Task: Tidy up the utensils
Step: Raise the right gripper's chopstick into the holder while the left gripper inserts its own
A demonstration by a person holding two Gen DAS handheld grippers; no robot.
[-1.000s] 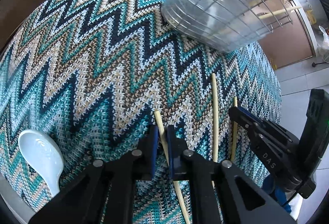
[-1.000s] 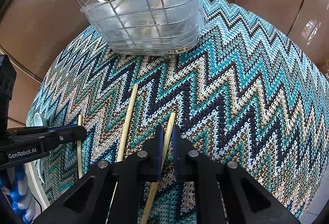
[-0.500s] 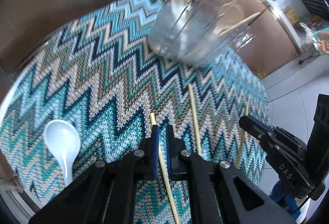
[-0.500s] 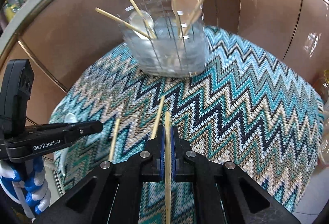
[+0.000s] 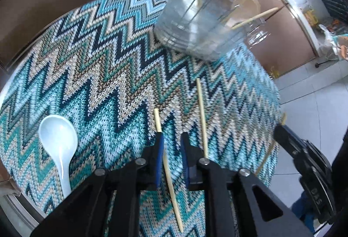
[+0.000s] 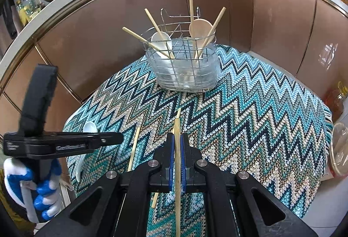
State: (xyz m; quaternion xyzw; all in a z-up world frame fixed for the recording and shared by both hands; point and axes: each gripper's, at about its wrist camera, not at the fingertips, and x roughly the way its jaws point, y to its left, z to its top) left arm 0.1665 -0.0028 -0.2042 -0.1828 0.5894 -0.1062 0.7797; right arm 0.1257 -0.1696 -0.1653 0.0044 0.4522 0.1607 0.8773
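Your right gripper pinched one light, stiff, slippery chopstick mid-shaft above the mat's near edge; your left gripper gaped narrowly around another chopstick lying there.

Bright, even daylight fills both fisheye views, with dark vignetted corners and bowed edges. The left view's utensil basket is motion-blurred. Glare streaks the copper panels.

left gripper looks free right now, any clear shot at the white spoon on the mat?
Probably yes. The left gripper is open, with a chopstick lying loose between its jaws, not clamped. The white spoon lies uncovered on the mat to its left, with nothing between them.
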